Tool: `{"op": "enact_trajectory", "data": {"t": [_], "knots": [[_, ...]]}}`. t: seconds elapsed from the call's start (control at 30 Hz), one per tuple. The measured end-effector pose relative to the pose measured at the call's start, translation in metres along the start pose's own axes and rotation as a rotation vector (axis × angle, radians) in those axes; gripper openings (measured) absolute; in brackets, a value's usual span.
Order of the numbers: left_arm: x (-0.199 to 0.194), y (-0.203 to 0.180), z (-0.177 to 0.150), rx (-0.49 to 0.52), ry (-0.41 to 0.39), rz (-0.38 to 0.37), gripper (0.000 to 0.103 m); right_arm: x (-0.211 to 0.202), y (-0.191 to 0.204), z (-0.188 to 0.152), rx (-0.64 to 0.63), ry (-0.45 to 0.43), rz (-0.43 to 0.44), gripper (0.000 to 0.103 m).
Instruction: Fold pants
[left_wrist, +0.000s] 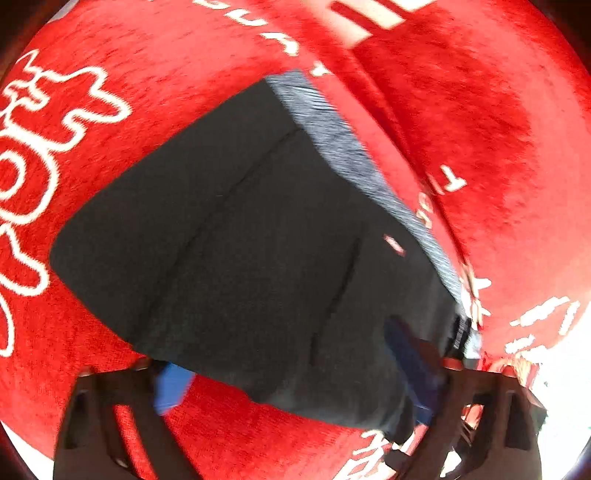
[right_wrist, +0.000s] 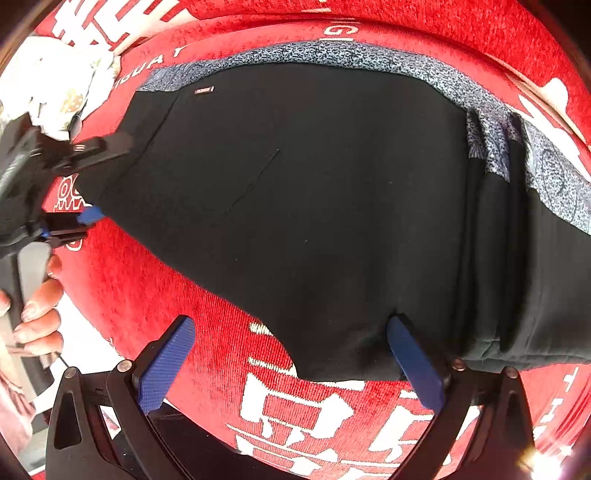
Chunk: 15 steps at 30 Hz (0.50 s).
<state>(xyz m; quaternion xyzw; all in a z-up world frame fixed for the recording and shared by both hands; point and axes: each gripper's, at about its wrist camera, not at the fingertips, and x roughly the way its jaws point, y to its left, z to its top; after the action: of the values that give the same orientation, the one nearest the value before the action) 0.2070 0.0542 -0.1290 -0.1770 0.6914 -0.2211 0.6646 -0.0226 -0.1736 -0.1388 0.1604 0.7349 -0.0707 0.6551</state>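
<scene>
A: Start at the right hand-held gripper (right_wrist: 291, 363). How does it stand?

B: Spread wide. Its two blue pads (right_wrist: 166, 363) are well apart; one lies over bare red cloth, the other sits at the near edge of the black pants (right_wrist: 314, 192), touching or just over the fabric. Nothing is pinched between them.

A: And the left hand-held gripper (left_wrist: 295, 384)?

B: Also spread, in its own blurred view. One blue pad is over the red cloth (left_wrist: 461, 110), the other against the corner of the pants (left_wrist: 240, 240) by the waistband. I cannot tell whether it touches.

A: Where do the pants lie?

B: One pair, flat on the red cloth with white lettering. The grey speckled waistband (right_wrist: 369, 55) runs along the far edge, with a small label (right_wrist: 204, 90) under it. At the right the fabric bunches into folds.

A: Anything else around?

B: From the right wrist view, the left hand-held gripper (right_wrist: 79, 184) at the pants' left edge, the person's hand (right_wrist: 37, 317) on its handle, and crumpled white material (right_wrist: 59, 81) beyond.
</scene>
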Motion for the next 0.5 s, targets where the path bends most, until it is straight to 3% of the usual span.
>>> {"op": "enact_trajectory", "data": {"t": [0.1,0.2,0.3,0.4,0.5], "knots": [[0.0,0.0,-0.001,0.038,-0.008,0.104,0.057,-0.011,-0.002,0.004,0.036,-0.009,0.042,0.103],[-0.005,-0.011,-0.005,0.13,-0.044,0.184,0.042,-0.029,-0.008,0.013,0.071,-0.046,0.072,0.103],[-0.006,-0.041,-0.017,0.307,-0.099,0.321,0.04,-0.047,-0.009,0.028,0.077,-0.082,0.082,0.103],[0.008,-0.08,-0.046,0.617,-0.186,0.55,0.04,-0.062,-0.005,0.048,0.069,-0.101,0.11,0.103],[0.02,-0.093,-0.068,0.803,-0.233,0.676,0.04,-0.072,0.006,0.075,0.033,-0.108,0.146,0.103]]}}
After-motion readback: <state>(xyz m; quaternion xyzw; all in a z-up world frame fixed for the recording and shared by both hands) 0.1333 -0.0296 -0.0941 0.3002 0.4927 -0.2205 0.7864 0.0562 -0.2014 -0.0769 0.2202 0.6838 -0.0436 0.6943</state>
